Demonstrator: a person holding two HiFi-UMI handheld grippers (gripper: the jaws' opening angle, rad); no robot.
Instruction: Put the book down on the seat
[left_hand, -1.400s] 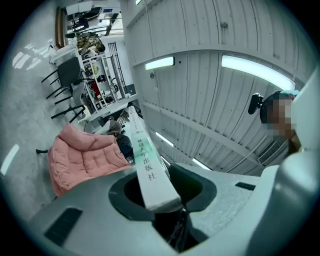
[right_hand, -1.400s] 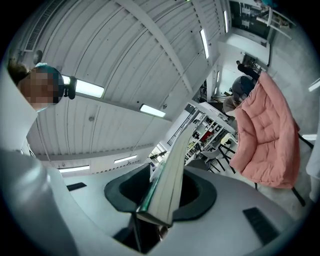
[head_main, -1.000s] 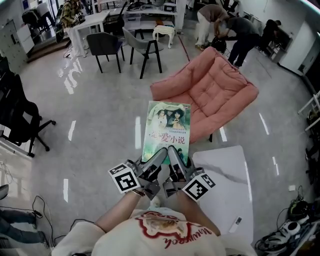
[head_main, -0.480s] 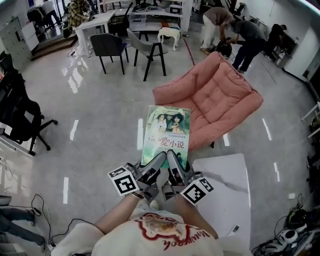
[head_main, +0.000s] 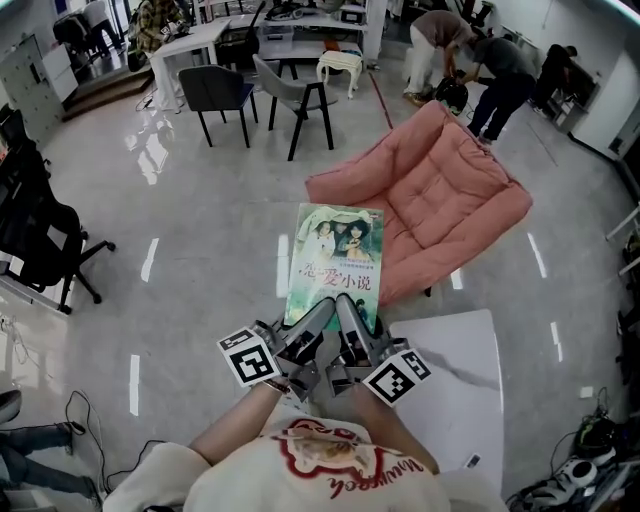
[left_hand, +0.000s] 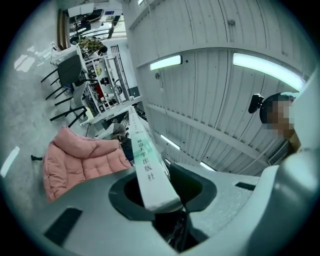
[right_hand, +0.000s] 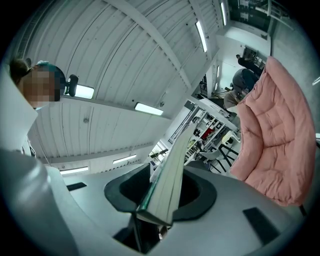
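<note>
Now the book (head_main: 335, 262) is held in the air, cover up and close to flat, in front of the person and not yet on the seat (head_main: 445, 185); only its far edge is seen overlapping the near rim of the pink cushion, and no contact with it can be made out. Its near edge is gripped from both sides at once: the left gripper (head_main: 308, 322) is clamped on the spine corner, where the printed spine is seen running up between its jaws, and the right gripper (head_main: 350, 316) is clamped on the page-edge corner just beside it. The two grippers are set close together, almost touching, so the long far end of the book is left unsupported. A white table (head_main: 455, 375) lies near on the right, and the bare floor (head_main: 200, 230) is spread below. The carry is judged to be only partly done. For a clean finish, both grips should be kept firm and level, the book should be brought over the middle of the padding, and it should be lowered until its weight is taken by the cushion. Only then should both pairs of jaws be eased off together, since the sloped, soft seat may let it slide.
</note>
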